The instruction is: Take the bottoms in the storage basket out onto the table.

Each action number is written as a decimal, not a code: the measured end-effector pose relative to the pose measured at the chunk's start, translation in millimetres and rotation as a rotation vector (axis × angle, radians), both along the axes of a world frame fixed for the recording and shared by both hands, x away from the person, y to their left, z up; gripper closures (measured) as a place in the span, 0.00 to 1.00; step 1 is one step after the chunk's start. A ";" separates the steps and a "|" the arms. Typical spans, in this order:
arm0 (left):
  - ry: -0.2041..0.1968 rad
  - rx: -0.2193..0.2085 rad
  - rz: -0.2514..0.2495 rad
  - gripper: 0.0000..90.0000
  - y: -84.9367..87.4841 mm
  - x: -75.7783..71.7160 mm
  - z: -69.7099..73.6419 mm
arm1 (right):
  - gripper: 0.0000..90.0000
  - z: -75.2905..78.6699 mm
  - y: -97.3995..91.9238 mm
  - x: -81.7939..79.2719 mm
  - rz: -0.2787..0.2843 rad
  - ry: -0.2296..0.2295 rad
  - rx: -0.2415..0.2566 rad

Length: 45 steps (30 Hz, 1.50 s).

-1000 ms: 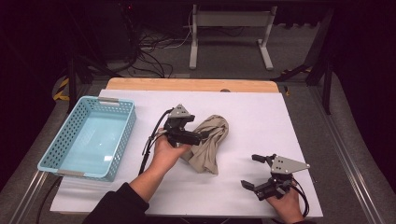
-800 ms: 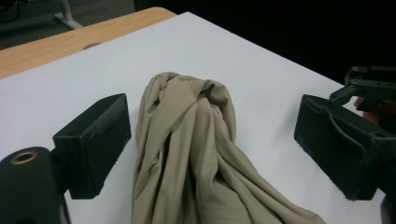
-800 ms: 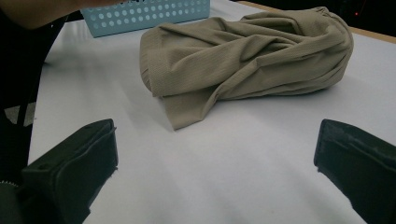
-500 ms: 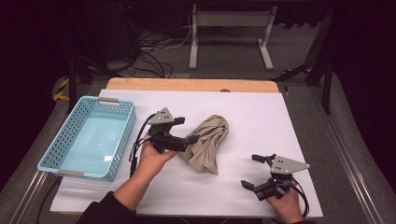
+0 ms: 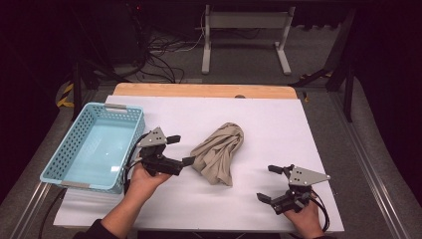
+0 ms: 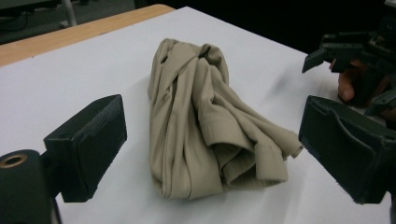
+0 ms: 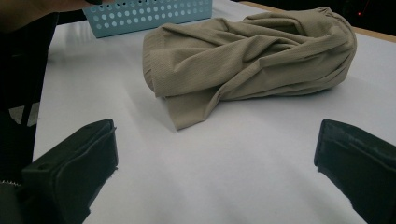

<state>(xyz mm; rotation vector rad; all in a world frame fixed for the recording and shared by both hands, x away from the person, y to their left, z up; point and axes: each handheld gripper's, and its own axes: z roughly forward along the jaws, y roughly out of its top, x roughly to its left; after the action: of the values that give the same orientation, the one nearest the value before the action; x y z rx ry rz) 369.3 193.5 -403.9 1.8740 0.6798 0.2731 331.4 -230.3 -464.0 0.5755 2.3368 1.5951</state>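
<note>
Basket holds nothing – cloth on table; left gripper just widening, right gripper released.

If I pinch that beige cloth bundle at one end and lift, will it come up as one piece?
Probably not neatly: the beige cloth lies in loose, soft folds, so it should droop and unfurl. It looks light, and its ribbed knit seems unlikely to slip from the pads.

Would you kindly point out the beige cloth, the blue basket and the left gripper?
beige cloth [image 5: 219, 154], high view, middle of the bundle.
blue basket [image 5: 115, 106], high view, far rim.
left gripper [image 5: 180, 150], high view, midway between its fingertips.
</note>
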 end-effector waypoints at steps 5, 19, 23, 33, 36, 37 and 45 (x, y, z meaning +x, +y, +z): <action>0.003 -0.012 -0.004 0.09 8.0 -7.2 -8.4 | 0.00 0.1 -0.1 -0.3 -0.001 -0.002 -0.001; 0.024 0.003 -0.006 0.08 17.0 -20.8 -36.2 | 0.00 0.4 -0.4 -1.4 0.003 -0.002 0.002; 0.028 -0.012 -0.016 0.06 20.9 -24.9 -48.7 | 0.00 0.4 -0.2 -1.5 0.006 -0.001 -0.001; 0.020 0.010 0.015 0.04 26.5 -21.8 -68.2 | 0.00 0.2 0.6 -1.8 0.015 -0.001 -0.001; 0.032 0.009 0.017 0.03 25.2 -18.9 -71.6 | 0.00 0.3 0.5 -2.0 0.017 0.000 0.000; 0.032 0.009 0.017 0.03 25.2 -18.9 -71.6 | 0.00 0.3 0.5 -2.0 0.017 -0.001 0.000; 0.010 0.023 0.022 0.03 24.2 -20.4 -70.4 | 0.00 0.1 1.0 -1.8 0.021 0.001 -0.001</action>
<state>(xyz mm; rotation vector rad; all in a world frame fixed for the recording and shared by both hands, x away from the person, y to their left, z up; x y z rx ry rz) 348.8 217.7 -474.4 1.8919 0.7075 0.2875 329.5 -229.4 -463.9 0.5530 2.3522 1.6030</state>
